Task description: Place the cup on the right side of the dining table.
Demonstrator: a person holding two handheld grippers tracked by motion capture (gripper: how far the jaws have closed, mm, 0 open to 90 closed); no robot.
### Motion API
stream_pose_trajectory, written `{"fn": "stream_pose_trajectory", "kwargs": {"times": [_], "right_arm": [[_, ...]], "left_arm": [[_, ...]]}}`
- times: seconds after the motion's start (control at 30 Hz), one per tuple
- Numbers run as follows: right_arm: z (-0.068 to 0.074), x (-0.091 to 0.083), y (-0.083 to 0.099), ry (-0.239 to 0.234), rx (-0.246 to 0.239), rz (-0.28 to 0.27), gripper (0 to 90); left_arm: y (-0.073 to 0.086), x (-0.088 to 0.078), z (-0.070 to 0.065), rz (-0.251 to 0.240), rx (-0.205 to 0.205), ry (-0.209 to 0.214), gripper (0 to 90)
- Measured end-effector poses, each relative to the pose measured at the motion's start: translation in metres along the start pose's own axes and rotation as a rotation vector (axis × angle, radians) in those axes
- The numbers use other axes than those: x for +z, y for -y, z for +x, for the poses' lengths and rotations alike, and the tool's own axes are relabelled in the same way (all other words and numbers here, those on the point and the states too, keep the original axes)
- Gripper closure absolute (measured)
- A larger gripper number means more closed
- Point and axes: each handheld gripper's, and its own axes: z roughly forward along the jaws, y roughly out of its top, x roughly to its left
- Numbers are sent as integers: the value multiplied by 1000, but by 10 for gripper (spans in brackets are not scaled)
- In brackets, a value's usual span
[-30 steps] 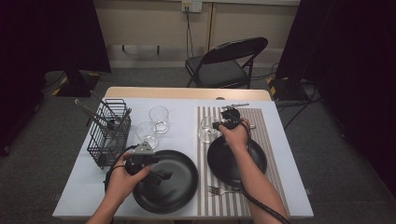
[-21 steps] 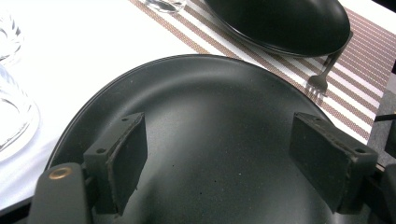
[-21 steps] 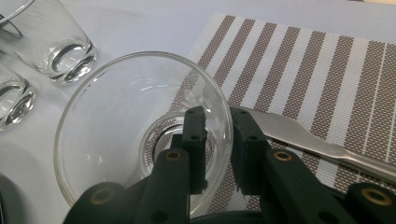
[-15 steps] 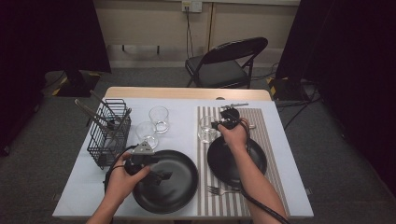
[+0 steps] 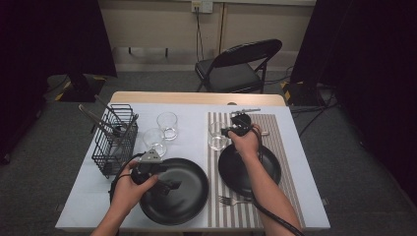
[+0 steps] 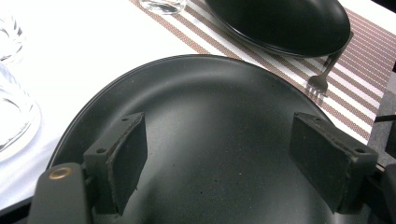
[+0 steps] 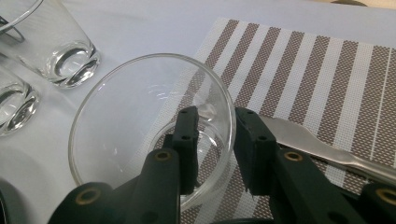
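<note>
Right gripper view is taken first: the glass [image 7: 152, 126] stands at the near-left corner of the striped placemat [image 7: 327, 79], and its wall is between the jaws of the right gripper [image 7: 217, 135] — one jaw inside the rim, one outside. The jaws have just been opening, and a small gap can be seen at the outer jaw, so the glass seems to be released and set down already. Beside it, a piece of cutlery [image 7: 322, 142] lies on the mat. In the high view, the small black plate [image 5: 250, 169] and a fork [image 5: 233, 200] are placed on the same mat, so this setting looks nearly complete. The left gripper [image 6: 219, 161] is held with jaws wide apart over the large black plate [image 6: 210, 140] — nothing is gripped. Two more glasses [image 5: 161, 132] and the wire basket [image 5: 114, 140] with utensils are left on the white side; a second setting is probably not yet laid.
</note>
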Motion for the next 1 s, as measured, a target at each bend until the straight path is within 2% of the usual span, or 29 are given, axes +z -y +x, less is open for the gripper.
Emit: {"fn": "stream_pose_trajectory", "kwargs": {"times": [0.3,0.57,1.0], "right_arm": [[1,0,-1,-1,1,-1,683],[2,0,-1,-2,1,1,672],[0,-2,-2,-16,27,2,564]], "left_arm": [[0,-1,0,-4,8,-1,194],[0,0,0,-4,-2,3,194],[-1,1,0,-2,4,2,194]]}}
